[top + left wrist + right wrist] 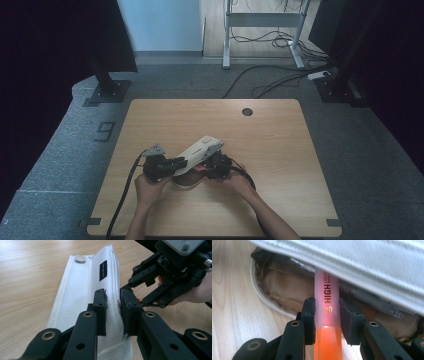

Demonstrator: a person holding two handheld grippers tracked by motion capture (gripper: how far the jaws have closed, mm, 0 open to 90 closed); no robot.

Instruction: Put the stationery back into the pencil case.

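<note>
A white fabric pencil case [202, 149] lies slanted on the wooden table [280, 145], near the front and a little left of the middle. My left gripper [113, 298] is shut on a fold of the case [82, 290] at its long edge and holds that side lifted. A black label [103, 270] and a snap button [80, 258] sit on its top. My right gripper [327, 312] is shut on an orange highlighter [327, 322]. The highlighter's far end reaches under the white flap [362, 262] into the tan inside [284, 287]. In the high view both grippers, left [177, 162] and right [212, 167], meet at the case.
A silver pen [302, 263] lies inside the case. A round cable hole [247, 111] sits near the table's far edge. Beyond the table are black stand bases [107, 92], a desk frame [262, 30] and floor cables [280, 75]. Bare wood spreads to the right.
</note>
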